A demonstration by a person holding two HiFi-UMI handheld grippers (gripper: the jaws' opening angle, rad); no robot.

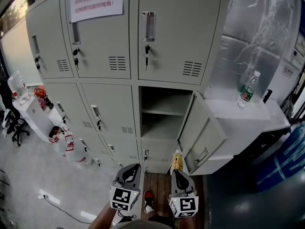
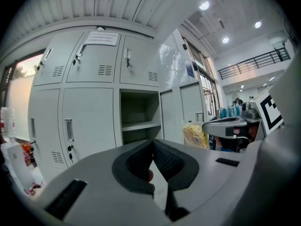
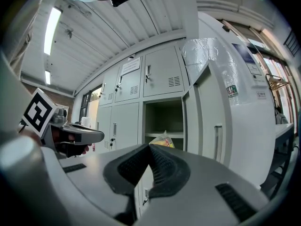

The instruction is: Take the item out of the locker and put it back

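The item is a yellow snack bag (image 1: 177,161). It is outside the locker (image 1: 164,99), held in the air in front of the open compartment and below its opening in the head view. The right gripper (image 1: 177,171) carries it. Its jaws are together, clamped on a thin margin of the bag, and the rest of the pouch projects beyond the tips toward the compartment. The left gripper (image 1: 135,166) is alongside, jaws together with nothing between them. The compartment is bare and divided by one shelf (image 1: 164,112). Its door (image 1: 200,135) stands swung out to the right.

Handling assessment: the bag is judged light, soft and crinkly, probably thin film puffed with air around brittle contents. One gripper should suffice for the load. Take hold on a flat sealed margin, where the film is doubled and gives the pads a firm bite. A grip across the belly would likely crush the contents or slide off the smooth film. Being limp, the pouch can be expected to droop and swing from the jaws, so smooth travel is advised. On return to the shelf, rest it down before the jaws part, since so light a bag may tip or slide. Keep it away from the door edge.
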